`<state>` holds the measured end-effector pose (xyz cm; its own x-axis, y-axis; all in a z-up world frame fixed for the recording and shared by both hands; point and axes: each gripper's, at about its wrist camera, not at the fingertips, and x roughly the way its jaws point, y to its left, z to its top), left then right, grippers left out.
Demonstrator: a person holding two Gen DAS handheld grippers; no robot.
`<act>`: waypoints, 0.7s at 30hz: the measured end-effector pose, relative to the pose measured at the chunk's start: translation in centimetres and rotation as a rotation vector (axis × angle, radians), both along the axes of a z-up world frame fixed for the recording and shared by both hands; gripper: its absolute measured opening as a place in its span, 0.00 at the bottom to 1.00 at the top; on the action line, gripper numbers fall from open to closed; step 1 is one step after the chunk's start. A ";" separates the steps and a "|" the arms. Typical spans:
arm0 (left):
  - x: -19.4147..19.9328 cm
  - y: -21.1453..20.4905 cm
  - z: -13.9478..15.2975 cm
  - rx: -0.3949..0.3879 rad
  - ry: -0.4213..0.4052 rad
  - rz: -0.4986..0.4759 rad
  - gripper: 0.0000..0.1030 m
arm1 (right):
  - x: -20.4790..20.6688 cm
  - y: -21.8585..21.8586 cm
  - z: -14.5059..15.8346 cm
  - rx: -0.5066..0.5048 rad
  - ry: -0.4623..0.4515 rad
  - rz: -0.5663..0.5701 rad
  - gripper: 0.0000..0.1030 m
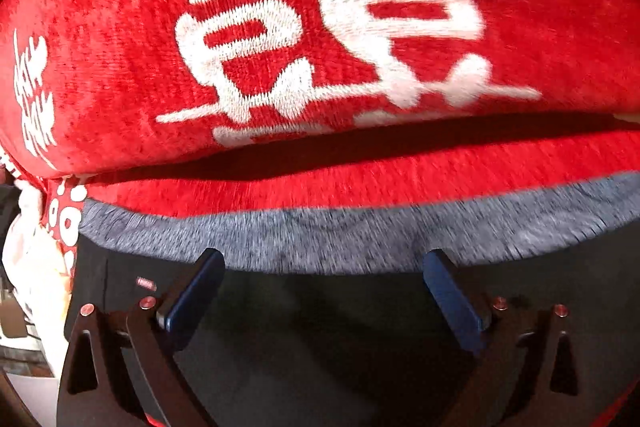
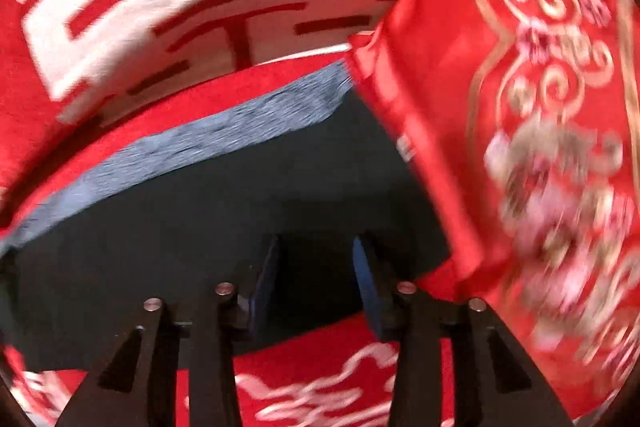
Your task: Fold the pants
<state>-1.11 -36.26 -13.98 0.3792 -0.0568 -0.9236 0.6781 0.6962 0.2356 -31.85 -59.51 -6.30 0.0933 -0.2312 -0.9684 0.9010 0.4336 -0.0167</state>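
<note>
Left wrist view has my left gripper (image 1: 324, 263) angled steeply down, its 2 jaws spread wide and empty over the dark pants (image 1: 320, 339) with their grey waistband (image 1: 340, 239) on the red blanket (image 1: 120, 27), while my right gripper (image 2: 316, 247) points down, partly open and empty, beside a red cushion (image 2: 520, 107).

Your left gripper (image 1: 324, 267) points steeply down with its jaws spread wide, and nothing sits between the blue pads (image 1: 196, 291). Your right gripper (image 2: 316, 259) also aims steeply down, its jaws partly apart with a clear gap between the fingers (image 2: 368, 283), gripping nothing.
</note>
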 end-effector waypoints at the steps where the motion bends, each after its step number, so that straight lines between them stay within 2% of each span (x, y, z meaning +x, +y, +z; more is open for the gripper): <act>1: -0.8 0.2 0.5 -0.005 0.006 -0.005 0.98 | 0.0 0.9 0.3 0.020 -0.022 -0.003 0.48; 8: -6.0 2.4 1.0 0.017 0.056 -0.030 0.98 | 1.9 8.7 1.5 0.093 -0.070 0.077 0.49; 9: -6.7 3.0 0.9 0.025 0.062 -0.028 0.98 | 5.1 9.8 0.9 0.100 -0.071 0.088 0.49; 12: -8.0 5.0 1.2 -0.024 0.096 0.014 0.98 | 7.0 12.3 0.8 0.128 -0.078 0.127 0.49; 17: -8.9 5.3 1.6 -0.026 0.128 0.021 0.98 | 9.6 15.3 0.0 0.172 -0.098 0.163 0.49; 21: -7.4 6.8 2.5 -0.007 0.110 0.016 0.98 | 11.2 16.7 0.2 0.178 -0.106 0.213 0.49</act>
<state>-8.48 -29.45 -11.51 0.2762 -0.0582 -0.9593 0.6882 0.7087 0.1552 -20.66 -42.78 -6.13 0.2247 -0.0229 -0.9742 0.7819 0.6008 0.1662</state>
